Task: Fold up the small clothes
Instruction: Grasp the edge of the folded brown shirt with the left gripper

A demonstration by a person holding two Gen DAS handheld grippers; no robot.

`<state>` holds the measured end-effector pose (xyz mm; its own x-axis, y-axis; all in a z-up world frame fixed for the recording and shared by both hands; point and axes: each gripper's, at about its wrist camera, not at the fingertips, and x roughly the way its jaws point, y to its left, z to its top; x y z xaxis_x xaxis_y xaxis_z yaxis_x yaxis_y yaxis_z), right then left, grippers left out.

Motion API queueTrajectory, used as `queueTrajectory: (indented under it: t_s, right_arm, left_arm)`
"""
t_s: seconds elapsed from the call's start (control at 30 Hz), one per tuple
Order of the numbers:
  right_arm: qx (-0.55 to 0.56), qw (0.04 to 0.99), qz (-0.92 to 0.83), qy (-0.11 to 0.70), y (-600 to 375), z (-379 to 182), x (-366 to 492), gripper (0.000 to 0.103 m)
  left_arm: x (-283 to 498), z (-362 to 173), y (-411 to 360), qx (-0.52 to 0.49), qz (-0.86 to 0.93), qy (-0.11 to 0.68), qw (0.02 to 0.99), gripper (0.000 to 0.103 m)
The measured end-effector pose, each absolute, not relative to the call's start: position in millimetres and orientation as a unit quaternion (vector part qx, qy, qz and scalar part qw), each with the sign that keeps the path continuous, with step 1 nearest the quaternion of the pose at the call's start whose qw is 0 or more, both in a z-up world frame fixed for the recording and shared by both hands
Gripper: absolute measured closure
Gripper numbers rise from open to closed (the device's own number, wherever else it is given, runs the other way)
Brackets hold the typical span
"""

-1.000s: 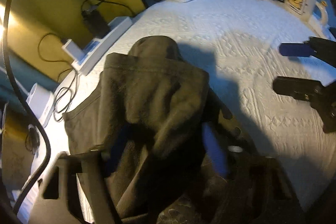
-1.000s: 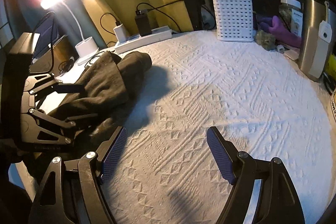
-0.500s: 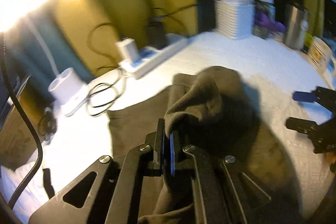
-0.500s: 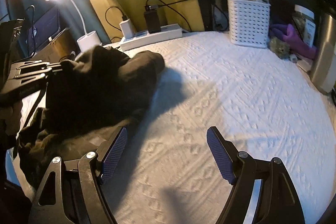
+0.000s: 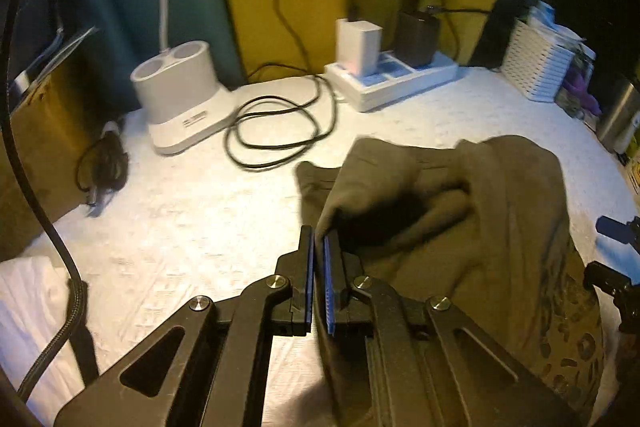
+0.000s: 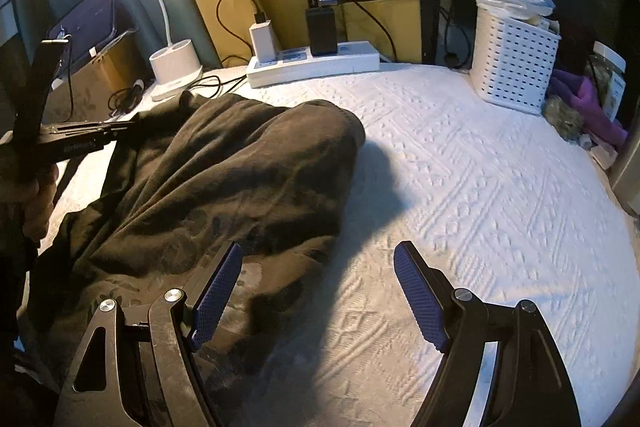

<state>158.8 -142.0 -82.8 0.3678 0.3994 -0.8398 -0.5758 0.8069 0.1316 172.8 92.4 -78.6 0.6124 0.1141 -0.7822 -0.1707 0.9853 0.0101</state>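
Observation:
A dark olive-brown garment (image 5: 492, 211) with a leopard-print patch lies bunched on the white textured cloth (image 5: 192, 211). My left gripper (image 5: 319, 247) is shut on an edge of the garment and holds it lifted, with the fabric draping to the right. In the right wrist view the garment (image 6: 224, 179) is spread over the left half of the surface. My right gripper (image 6: 318, 267) is open and empty, its left pad at the garment's near edge. The left gripper (image 6: 132, 126) shows at the far left there, held in a hand.
A white power strip (image 6: 312, 65) with chargers, a white lamp base (image 5: 180, 95) and coiled black cables (image 5: 276, 123) sit along the back. A white slotted basket (image 6: 514, 63), jars and a metal canister (image 5: 618, 115) stand at the right. The white cloth (image 6: 480, 187) covers the table.
My left gripper has closed on the garment's edge and pulled it up and to the left, so the garment spread out. My right gripper stayed open and moved closer to the garment.

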Motion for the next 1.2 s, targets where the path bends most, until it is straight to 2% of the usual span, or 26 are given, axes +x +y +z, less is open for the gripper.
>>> queueTrajectory:
  t_s: [0.03,0.07,0.1,0.17,0.37,0.63,0.73,0.8,1.0,1.2]
  right_arm:
    - [-0.094,0.822,0.295,0.478,-141,-83,159,0.023]
    - [-0.094,0.822,0.293,0.479,-140,-82,159,0.023]
    - [-0.096,0.823,0.291,0.479,-139,-82,160,0.023]
    - [-0.097,0.824,0.288,0.478,-138,-81,160,0.023]
    - [-0.1,0.83,0.285,0.468,-140,-74,164,0.023]
    - [-0.095,0.837,0.28,0.46,-144,-70,175,0.023]
    - [-0.094,0.837,0.28,0.461,-145,-72,181,0.023]
    - [-0.094,0.836,0.279,0.463,-144,-73,184,0.023]
    - [-0.094,0.834,0.275,0.469,-143,-78,190,0.023]
    - [-0.098,0.832,0.273,0.473,-140,-79,189,0.023]
  left_arm:
    - [171,-76,94,-0.031,0.087,0.428,0.899,0.095]
    - [169,-72,95,-0.031,0.091,0.421,0.902,0.087]
    - [166,-66,95,-0.036,0.087,0.411,0.907,0.072]
    - [162,-58,92,-0.044,0.073,0.396,0.914,0.053]
    - [177,-54,58,-0.039,-0.015,0.401,0.915,0.051]
    - [207,-75,27,-0.049,-0.069,0.432,0.898,0.051]
    - [211,-81,19,-0.04,-0.076,0.435,0.896,0.054]
    - [212,-86,14,-0.032,-0.081,0.438,0.895,0.069]
    - [212,-94,7,-0.02,-0.084,0.439,0.894,0.096]
    - [204,-82,9,-0.013,-0.081,0.416,0.906,0.1]
